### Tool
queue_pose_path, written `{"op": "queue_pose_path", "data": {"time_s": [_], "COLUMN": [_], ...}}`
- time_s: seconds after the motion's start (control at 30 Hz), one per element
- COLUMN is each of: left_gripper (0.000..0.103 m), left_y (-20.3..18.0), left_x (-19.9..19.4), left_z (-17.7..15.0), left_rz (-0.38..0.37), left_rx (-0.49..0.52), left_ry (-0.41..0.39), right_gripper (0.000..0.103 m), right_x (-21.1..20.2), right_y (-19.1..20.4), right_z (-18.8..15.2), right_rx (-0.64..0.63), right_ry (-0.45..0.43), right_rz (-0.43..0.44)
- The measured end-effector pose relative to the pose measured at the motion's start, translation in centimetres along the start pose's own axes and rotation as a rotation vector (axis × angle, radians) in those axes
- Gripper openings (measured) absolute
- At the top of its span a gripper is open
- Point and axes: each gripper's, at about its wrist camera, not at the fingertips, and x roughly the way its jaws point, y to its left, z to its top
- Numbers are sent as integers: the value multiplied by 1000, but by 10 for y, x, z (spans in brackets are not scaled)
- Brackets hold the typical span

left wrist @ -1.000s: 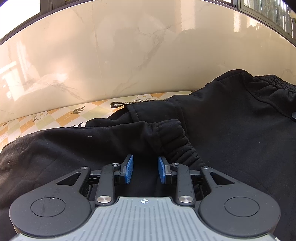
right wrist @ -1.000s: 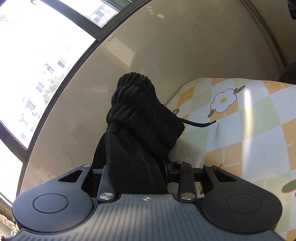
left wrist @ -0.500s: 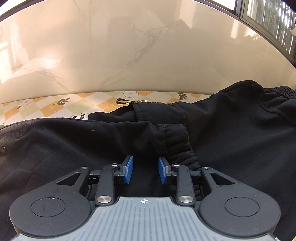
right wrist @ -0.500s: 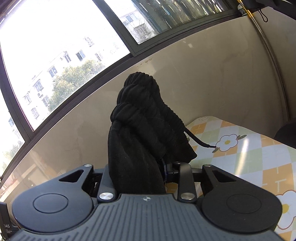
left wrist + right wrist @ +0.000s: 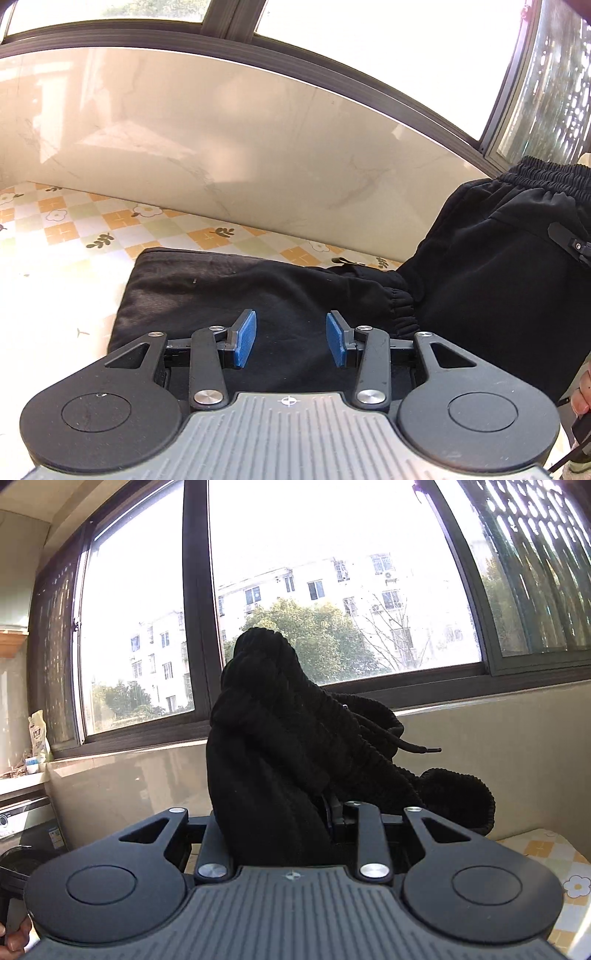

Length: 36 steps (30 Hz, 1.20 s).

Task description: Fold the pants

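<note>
Black pants [image 5: 258, 288] lie on the table with the legs folded over, one elastic cuff [image 5: 402, 306] on top at the right. My left gripper [image 5: 290, 339] hovers just above and short of them. Its jaws are opening, and its blue pads [image 5: 243, 339] press on nothing. At the right of this view the waist part [image 5: 498, 258] with its gathered waistband [image 5: 543, 177] is lifted off the table. My right gripper [image 5: 277, 812] is shut on that waist end. A bunch of black cloth [image 5: 280, 720] sticks up from the jaws and a drawstring [image 5: 424, 748] hangs out to the right.
A checked tablecloth with flowers [image 5: 74, 229] covers the table, which butts against a pale marble wall [image 5: 221, 147] under a large window [image 5: 332, 572]. A bag [image 5: 38, 734] stands on the sill at the left. A person's fingers [image 5: 581, 395] show at the right edge.
My left gripper has drawn back and up from the legs, and its jaws have widened. My right gripper has risen and rolled level, keeping hold of the waist end; its view swung from tablecloth to window.
</note>
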Motion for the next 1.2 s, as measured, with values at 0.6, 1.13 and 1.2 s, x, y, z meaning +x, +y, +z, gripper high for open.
{"op": "queue_pose_path", "data": {"time_s": [0.6,1.13,1.2], "left_gripper": [45,49,49], "left_y": [156,118,109], "left_x": [-68,-28,-26], "left_z": [-49,-60,-58], "left_rz": [119,13,7], "left_rx": [-173,-117,-101], "left_ry": [-43,10,14], "right_gripper": [32,75,75], "right_x": [96,29,16], "right_y": [205,163,150], "right_z": [-134,-93,-85], "right_rx": [-643,-455,-424], "right_ry": [609,564,543], "right_rz": [170,226,226]}}
